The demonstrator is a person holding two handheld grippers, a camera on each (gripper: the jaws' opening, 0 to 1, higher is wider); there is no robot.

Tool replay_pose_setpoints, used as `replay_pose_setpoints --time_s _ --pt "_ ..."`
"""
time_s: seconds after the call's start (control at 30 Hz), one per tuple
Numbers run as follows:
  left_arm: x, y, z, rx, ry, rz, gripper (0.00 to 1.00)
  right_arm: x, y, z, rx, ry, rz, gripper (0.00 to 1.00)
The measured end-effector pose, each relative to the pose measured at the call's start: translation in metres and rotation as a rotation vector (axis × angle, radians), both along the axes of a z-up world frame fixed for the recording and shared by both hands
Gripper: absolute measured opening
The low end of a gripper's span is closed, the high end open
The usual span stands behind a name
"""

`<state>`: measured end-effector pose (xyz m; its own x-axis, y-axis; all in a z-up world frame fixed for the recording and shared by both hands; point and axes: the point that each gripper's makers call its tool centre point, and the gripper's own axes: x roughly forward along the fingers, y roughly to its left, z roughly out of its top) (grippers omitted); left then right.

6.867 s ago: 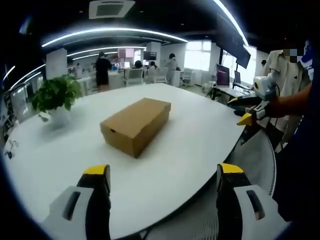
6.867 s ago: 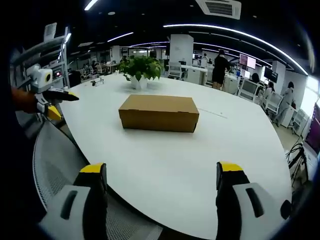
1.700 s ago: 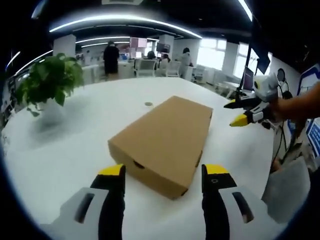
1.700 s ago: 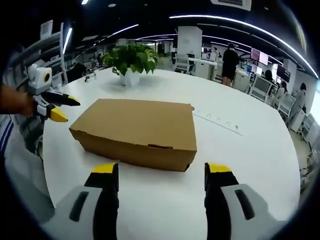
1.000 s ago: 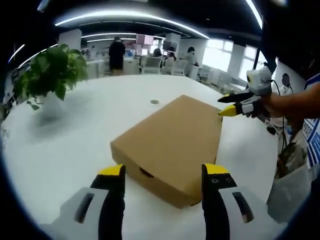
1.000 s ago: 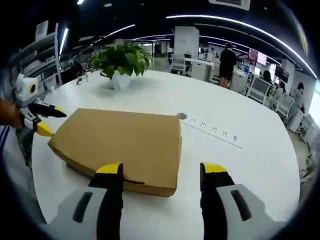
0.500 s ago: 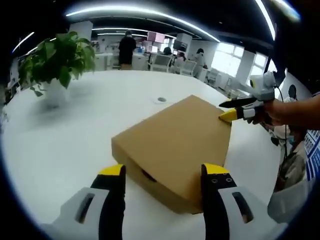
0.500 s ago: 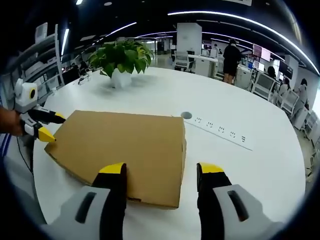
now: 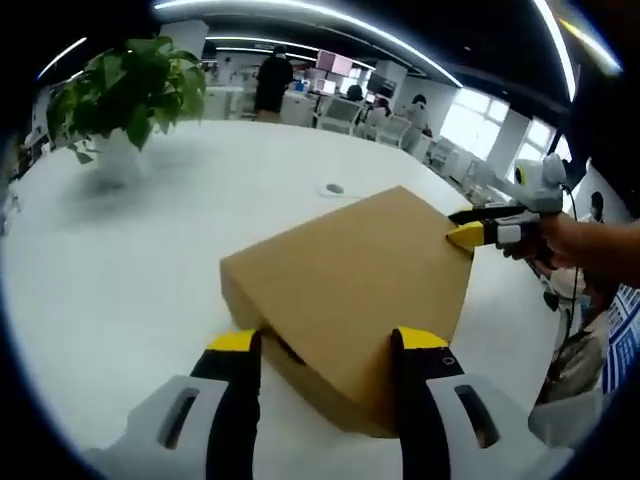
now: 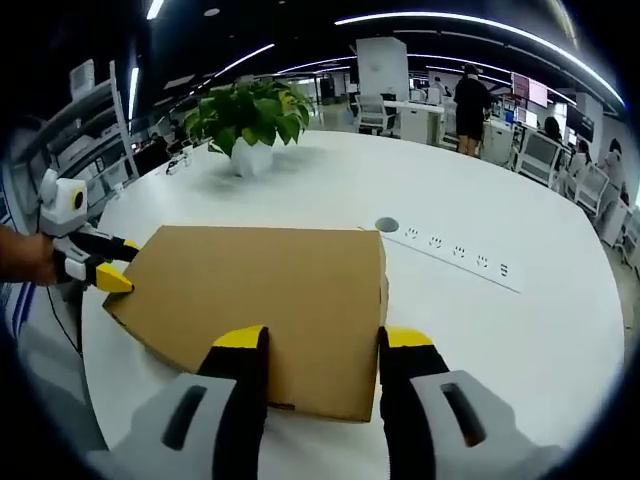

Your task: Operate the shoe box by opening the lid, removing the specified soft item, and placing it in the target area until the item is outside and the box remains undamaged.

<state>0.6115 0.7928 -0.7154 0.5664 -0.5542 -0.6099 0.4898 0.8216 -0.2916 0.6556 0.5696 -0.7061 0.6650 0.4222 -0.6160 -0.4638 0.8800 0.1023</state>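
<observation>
Open-plan office; desks, monitors, chairs; strip lighting

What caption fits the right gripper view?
Open right gripper at one end of a closed cardboard shoe box on a white table.

White table: shoe box, potted plant

White oval counter carrying a potted green plant in a white pot at its far side. A round grommet and a row of flush sockets are set into the counter surface, right of centre. Beyond the counter, office desks and chairs, with a standing person in dark clothing. Curved strip lights cross the dark ceiling.
</observation>
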Motion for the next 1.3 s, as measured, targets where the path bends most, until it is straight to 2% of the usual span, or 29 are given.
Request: replay_pose_setpoints --time_s 0.37,0.63,1.3 --pt "0.001 -0.001 0.002 0.001 -0.007 -0.01 0.51 -0.024 -0.012 0.0 -0.001 0.023 -0.039 0.34" --pt "0.0 -0.004 0.002 0.001 -0.027 -0.02 0.52 -0.057 -0.018 -0.001 0.019 0.011 -0.09 0.3" --pt "-0.022 0.001 0.007 0.009 -0.033 -0.059 0.46 -0.124 -0.007 -0.004 0.029 0.027 -0.184 0.26"
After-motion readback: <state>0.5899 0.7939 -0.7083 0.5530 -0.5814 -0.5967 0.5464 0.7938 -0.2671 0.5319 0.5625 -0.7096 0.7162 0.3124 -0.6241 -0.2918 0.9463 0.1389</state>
